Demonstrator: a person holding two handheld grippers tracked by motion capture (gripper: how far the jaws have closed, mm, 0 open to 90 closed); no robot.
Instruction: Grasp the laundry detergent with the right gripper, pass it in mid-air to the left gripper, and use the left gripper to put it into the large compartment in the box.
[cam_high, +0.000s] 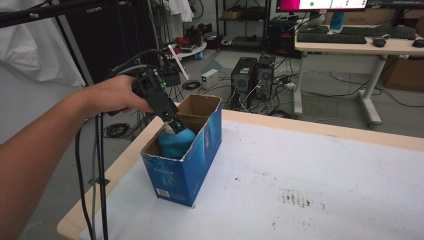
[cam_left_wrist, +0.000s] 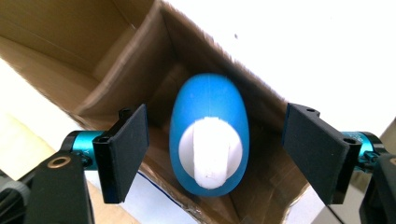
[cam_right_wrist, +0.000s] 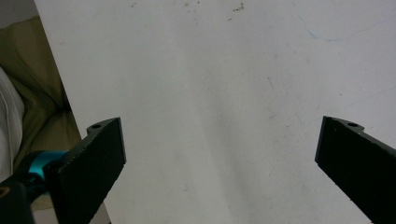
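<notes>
Left claw (cam_left_wrist: 215, 154) wide around blue bottle (cam_left_wrist: 208, 116) inside box (cam_left_wrist: 116, 70)

My left gripper (cam_left_wrist: 212, 154) spread wide above the open cardboard box (cam_left_wrist: 121, 70), blue bottle (cam_left_wrist: 208, 102) upright between the jaws, untouched.

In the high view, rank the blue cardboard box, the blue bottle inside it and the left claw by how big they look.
1. Blue cardboard box, clearly largest.
2. and 3. Blue bottle and left claw look alike, so I won't rank them: the box walls hide most of the bottle, and the claw sits nearer the camera, jaws open above the white cap.
</notes>
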